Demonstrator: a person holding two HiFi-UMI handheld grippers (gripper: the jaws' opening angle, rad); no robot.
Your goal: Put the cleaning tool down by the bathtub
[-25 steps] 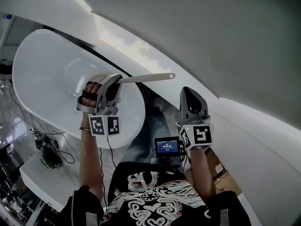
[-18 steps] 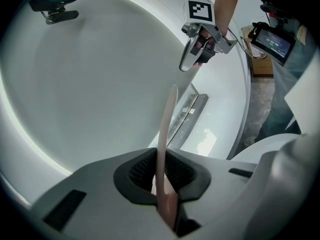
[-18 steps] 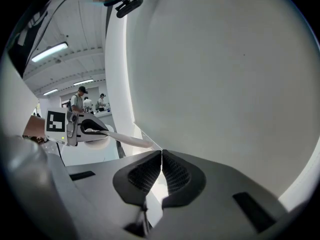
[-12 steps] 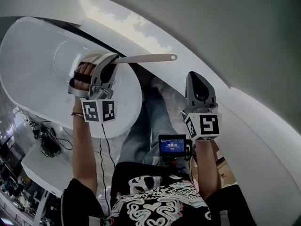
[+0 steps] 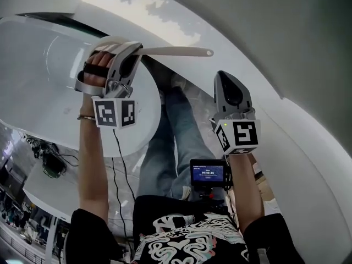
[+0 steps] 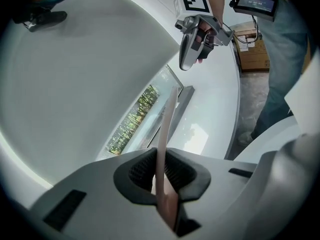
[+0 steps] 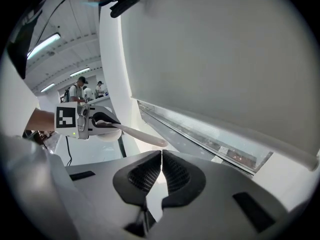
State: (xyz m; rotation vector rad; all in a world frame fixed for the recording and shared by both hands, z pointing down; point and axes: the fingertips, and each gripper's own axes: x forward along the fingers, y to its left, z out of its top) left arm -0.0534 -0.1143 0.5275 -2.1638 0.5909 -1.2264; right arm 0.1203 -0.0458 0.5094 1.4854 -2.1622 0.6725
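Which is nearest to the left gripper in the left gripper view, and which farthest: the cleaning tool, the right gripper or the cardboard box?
1. The cleaning tool: clamped in the left gripper.
2. The right gripper: ahead, upper middle.
3. The cardboard box: on the floor, beyond it, far right.

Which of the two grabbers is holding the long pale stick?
The left gripper: its jaws clamp the cleaning tool's long beige handle. The right gripper has its jaws shut on nothing.
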